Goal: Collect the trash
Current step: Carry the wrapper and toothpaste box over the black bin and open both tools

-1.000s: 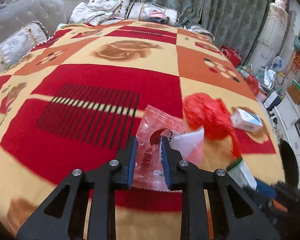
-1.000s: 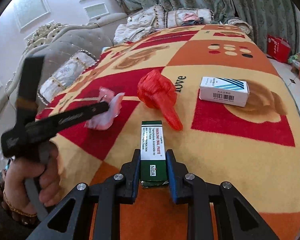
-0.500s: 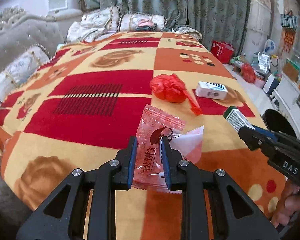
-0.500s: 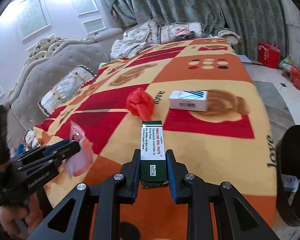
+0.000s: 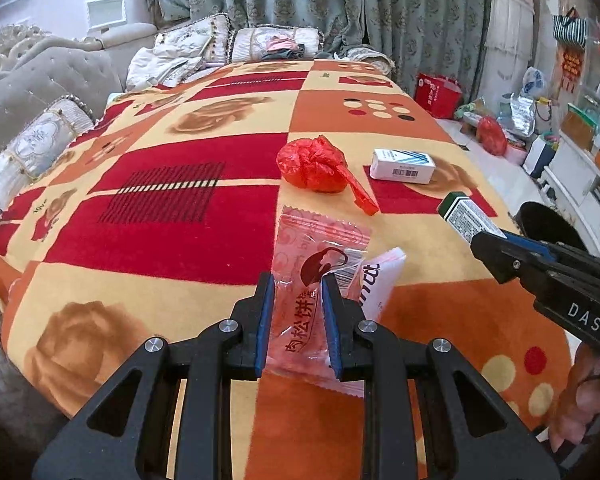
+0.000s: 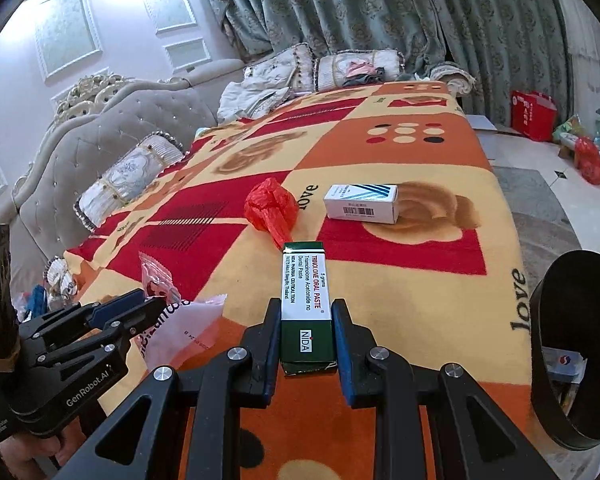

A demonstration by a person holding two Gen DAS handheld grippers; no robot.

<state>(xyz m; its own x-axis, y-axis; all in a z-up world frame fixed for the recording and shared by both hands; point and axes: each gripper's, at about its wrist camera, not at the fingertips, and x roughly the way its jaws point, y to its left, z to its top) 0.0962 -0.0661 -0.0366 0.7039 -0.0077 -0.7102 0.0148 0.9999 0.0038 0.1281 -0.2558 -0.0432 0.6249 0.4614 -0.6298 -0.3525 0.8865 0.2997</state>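
My left gripper (image 5: 297,284) is shut on a pink snack wrapper (image 5: 314,280) and holds it above the near end of the patterned bedspread (image 5: 160,216); it also shows in the right wrist view (image 6: 156,300). My right gripper (image 6: 306,308) is shut on a green and white paste box (image 6: 306,300), held above the bedspread; the box also shows in the left wrist view (image 5: 466,216). A crumpled red plastic bag (image 5: 316,166) and a white box with blue stripes (image 5: 402,166) lie on the bedspread beyond both grippers.
A black bin (image 6: 576,344) stands beside the bed's right edge, with something white inside. Pillows (image 6: 352,66) and curtains are at the far end. A grey tufted headboard (image 6: 80,144) runs along the left. Bags and clutter (image 5: 492,136) sit on the floor at right.
Both grippers have pulled back toward the near end of the bed with their items. The red bag and white box now look farther away. The black bin has come into the right wrist view.
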